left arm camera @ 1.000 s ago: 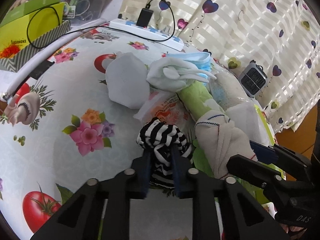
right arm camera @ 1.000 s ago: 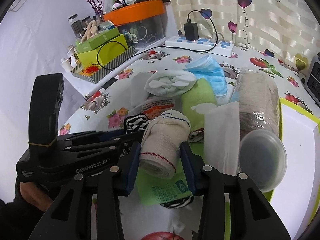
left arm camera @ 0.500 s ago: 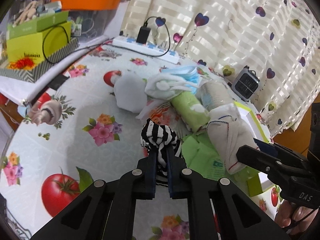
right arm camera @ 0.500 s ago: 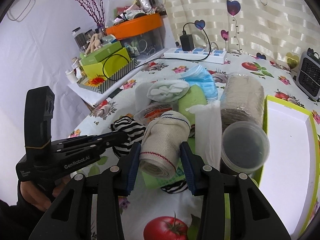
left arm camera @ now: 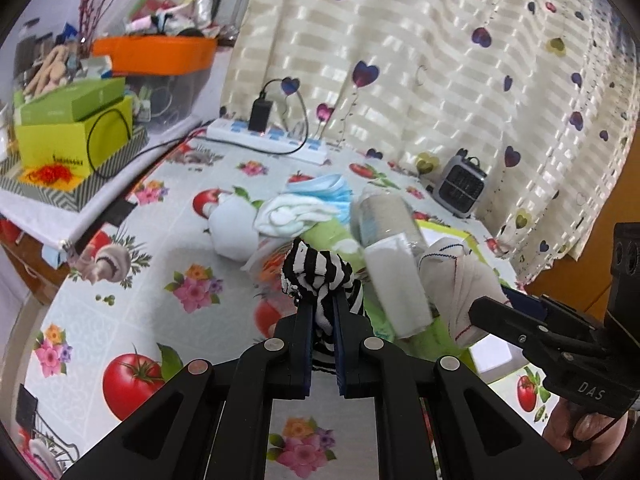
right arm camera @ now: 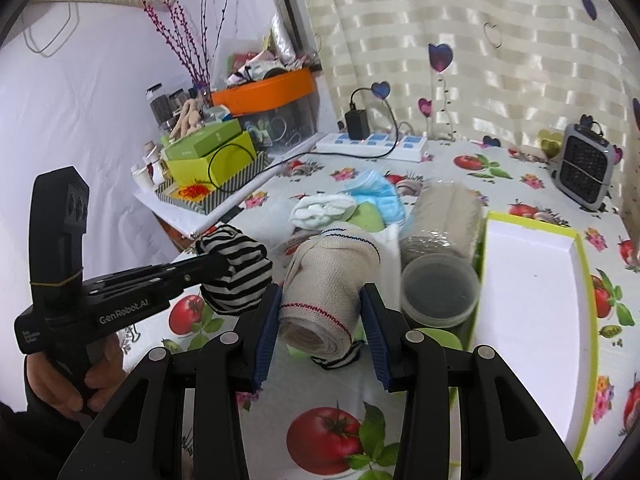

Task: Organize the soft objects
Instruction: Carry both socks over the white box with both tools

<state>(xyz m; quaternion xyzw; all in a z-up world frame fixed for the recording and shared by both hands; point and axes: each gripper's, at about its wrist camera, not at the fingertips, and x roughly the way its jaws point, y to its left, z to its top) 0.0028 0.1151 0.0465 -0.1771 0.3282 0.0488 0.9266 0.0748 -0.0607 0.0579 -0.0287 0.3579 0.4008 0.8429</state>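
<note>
The left gripper is clamped on a black-and-white striped sock bundle. The right gripper grips a rolled beige bandage, beside a clear lidded jar and a white tray with a lime-green rim.

Cream roll in right gripper, apparently lifted.

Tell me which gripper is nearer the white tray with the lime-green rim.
Right. The right gripper, jaws around the beige cloth roll, is just beside the tray; the left gripper, clamping the striped sock, sits beyond the roll.
</note>
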